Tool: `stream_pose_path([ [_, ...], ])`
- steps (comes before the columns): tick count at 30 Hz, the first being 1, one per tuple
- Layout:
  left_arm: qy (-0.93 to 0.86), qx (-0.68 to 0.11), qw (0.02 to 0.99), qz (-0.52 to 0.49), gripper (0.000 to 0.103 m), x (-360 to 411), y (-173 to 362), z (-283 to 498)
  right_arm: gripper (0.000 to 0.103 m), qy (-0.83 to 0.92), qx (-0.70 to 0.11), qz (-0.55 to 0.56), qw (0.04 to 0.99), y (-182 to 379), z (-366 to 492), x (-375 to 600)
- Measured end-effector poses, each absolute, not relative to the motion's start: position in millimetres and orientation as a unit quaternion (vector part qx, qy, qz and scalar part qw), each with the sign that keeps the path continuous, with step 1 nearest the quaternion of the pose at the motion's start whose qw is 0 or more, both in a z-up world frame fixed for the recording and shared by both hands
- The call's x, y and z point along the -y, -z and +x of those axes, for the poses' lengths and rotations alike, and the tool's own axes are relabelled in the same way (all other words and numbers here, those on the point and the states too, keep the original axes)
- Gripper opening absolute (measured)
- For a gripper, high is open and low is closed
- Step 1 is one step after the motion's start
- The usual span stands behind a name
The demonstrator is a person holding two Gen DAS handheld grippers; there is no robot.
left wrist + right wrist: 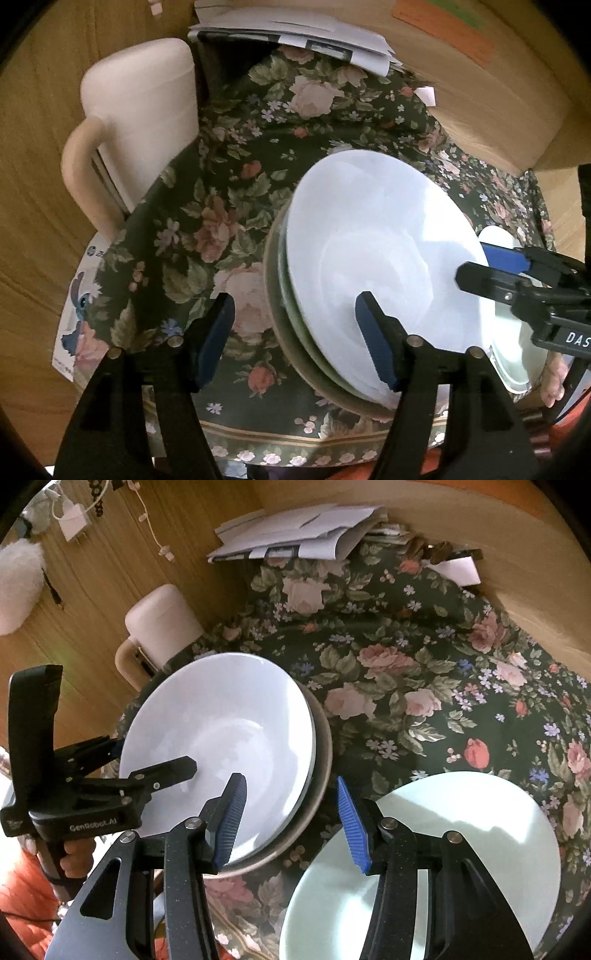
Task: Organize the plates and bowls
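Observation:
A stack of plates sits on the floral tablecloth [229, 177]: a white deep plate [388, 258] [221, 738] on top, then a green plate [295, 332], then a tan plate [273, 295] [321, 768]. My left gripper [295, 339] [155, 755] is open and straddles the stack's rim, one finger over the white plate and one over the cloth. My right gripper [291, 823] [476, 260] is open and straddles the opposite rim the same way. No pad presses on a plate. A pale green plate [424, 867] [517, 354] lies alone beside the stack.
A cream chair [136, 122] [162, 620] stands against the table's far left edge. A pile of papers [295, 33] [295, 531] lies at the back. A cartoon-printed sheet [81, 295] sticks out under the cloth. A hand [74, 860] holds the left gripper's handle.

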State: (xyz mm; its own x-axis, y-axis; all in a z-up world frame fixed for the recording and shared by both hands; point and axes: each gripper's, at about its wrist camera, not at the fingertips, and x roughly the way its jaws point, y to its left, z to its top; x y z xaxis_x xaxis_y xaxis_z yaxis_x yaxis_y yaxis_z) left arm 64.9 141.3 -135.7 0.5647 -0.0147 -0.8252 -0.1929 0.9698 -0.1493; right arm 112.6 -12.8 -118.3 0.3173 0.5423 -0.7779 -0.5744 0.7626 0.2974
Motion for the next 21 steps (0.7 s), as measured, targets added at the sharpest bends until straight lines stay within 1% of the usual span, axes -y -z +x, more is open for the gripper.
stream_pose_path([
  [4,-0.039,-0.465,0.876,-0.120,0.068,-143,140,68,0.046,-0.341,-0.482,-0.016,0.807,124,118,10],
  [7,-0.033,-0.463,0.876,-0.132,0.070,-145,144,71,0.046,-0.337,-0.486,-0.018,0.806,128,121,7],
  [8,-0.032,-0.462,0.877,-0.130,0.070,-144,144,71,0.044,-0.337,-0.487,-0.017,0.806,130,122,6],
  [9,-0.032,-0.459,0.879,-0.126,0.070,-143,143,72,0.039,-0.336,-0.489,-0.017,0.805,131,123,4],
  [11,-0.032,-0.452,0.884,-0.115,0.067,-139,142,73,0.033,-0.337,-0.493,-0.020,0.802,134,124,0],
  [13,-0.030,-0.444,0.890,-0.100,0.058,-133,139,73,0.031,-0.332,-0.488,-0.024,0.807,136,122,-1],
  [15,-0.029,-0.441,0.893,-0.088,0.052,-127,138,72,0.031,-0.326,-0.483,-0.026,0.812,136,120,-2],
  [21,-0.043,-0.439,0.892,-0.095,0.051,-128,137,74,0.030,-0.319,-0.478,-0.016,0.818,135,119,0],
])
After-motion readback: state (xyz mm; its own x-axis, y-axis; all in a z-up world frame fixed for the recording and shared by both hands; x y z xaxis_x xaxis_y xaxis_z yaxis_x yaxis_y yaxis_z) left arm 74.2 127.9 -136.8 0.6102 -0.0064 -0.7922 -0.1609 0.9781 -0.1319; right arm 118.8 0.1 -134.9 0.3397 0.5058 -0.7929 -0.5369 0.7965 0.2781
